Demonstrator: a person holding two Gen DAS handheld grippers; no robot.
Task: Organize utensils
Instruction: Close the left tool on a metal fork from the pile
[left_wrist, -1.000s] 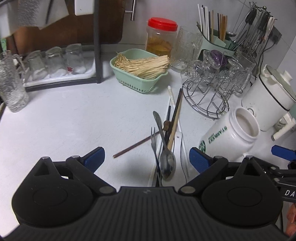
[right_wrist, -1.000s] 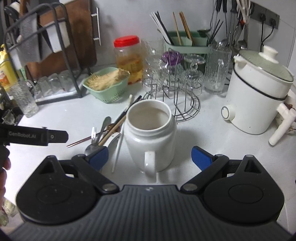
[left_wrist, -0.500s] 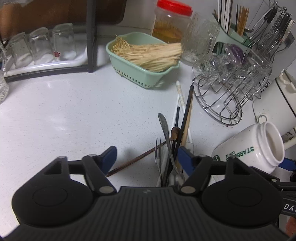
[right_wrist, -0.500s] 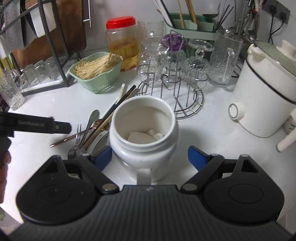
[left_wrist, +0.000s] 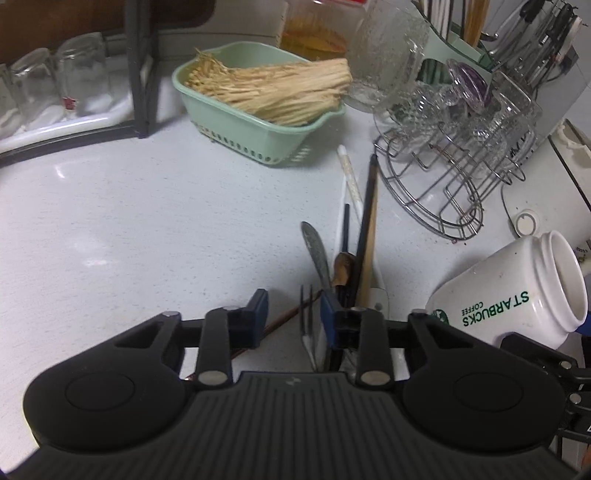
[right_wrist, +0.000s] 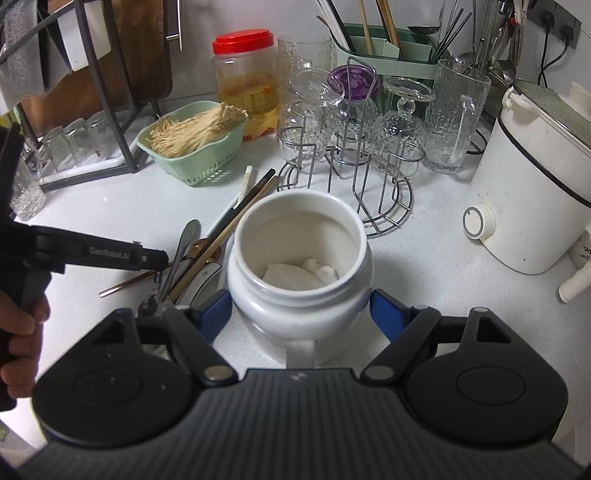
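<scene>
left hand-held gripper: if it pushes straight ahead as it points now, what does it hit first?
Probably the fork: its tines sit between the fingers of the left hand-held gripper. Just beyond lie the spoon handle and chopsticks. Depth is unclear in this view.

light: even, indoor, cool | glare: small spots on counter at left | edges: strong fisheye bending | blur: slight

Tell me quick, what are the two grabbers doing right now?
Left gripper: partly open around the fork, not clamped yet.
Right gripper: closed on the white Starbucks mug, tilting it.
</scene>
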